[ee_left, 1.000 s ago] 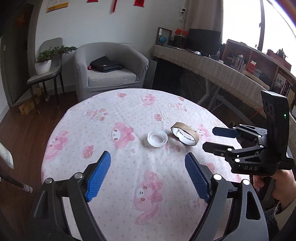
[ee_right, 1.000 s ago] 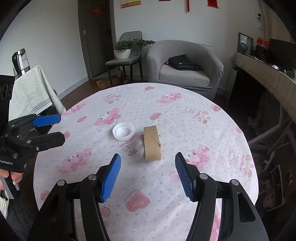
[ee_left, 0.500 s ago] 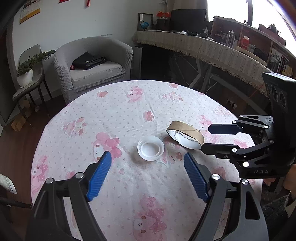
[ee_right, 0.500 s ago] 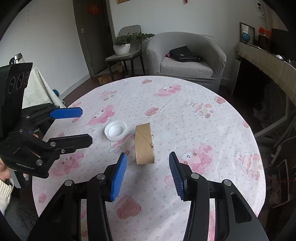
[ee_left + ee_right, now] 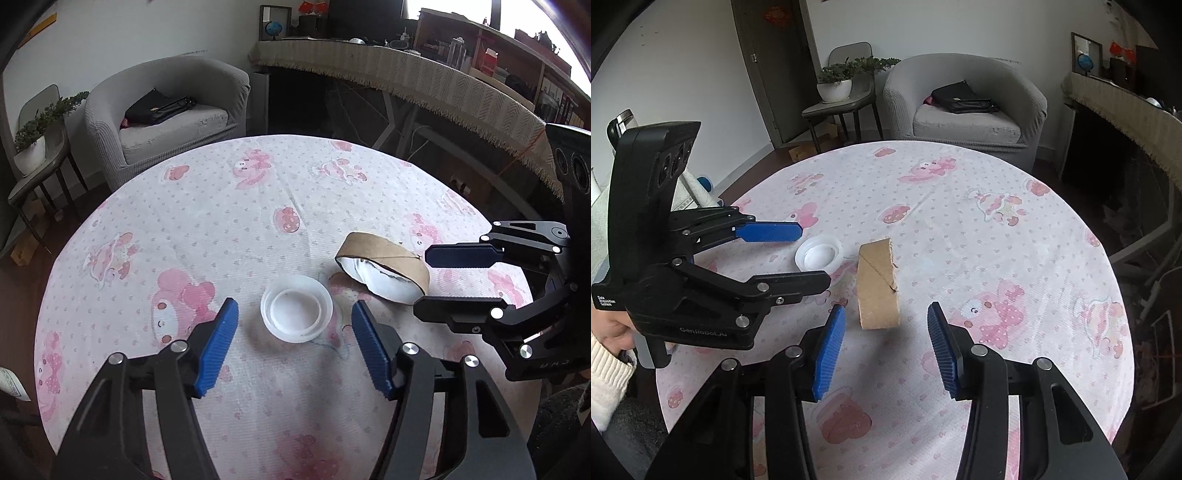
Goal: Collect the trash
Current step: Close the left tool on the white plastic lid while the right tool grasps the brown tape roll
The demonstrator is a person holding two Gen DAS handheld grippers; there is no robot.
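Note:
A white plastic lid (image 5: 296, 313) lies open side up on the round table's pink cartoon cloth (image 5: 221, 221). My left gripper (image 5: 294, 307) straddles it from the near side. Its jaws are closing, and the blue pads stand clear of the lid's rim. Beside the lid stands a brown cardboard tape roll (image 5: 877, 291) on its edge, its inside white (image 5: 380, 280). My right gripper (image 5: 886, 310) hangs open just short of the roll, which sits ahead of its fingertips without touching them. Each gripper shows in the other's view: the left gripper (image 5: 812, 254) and the right gripper (image 5: 421, 284).
A grey armchair (image 5: 166, 122) with a black bag stands beyond the table. A chair with a potted plant (image 5: 836, 86) is next to it. A long bench with a fringed cloth (image 5: 424, 77) runs along the right. A hand in a cream sleeve (image 5: 605, 354) holds the left gripper.
My left gripper came forward and down over the lid and its jaws narrowed. The right gripper's jaws also narrowed, and it edged slightly closer to the cardboard roll.

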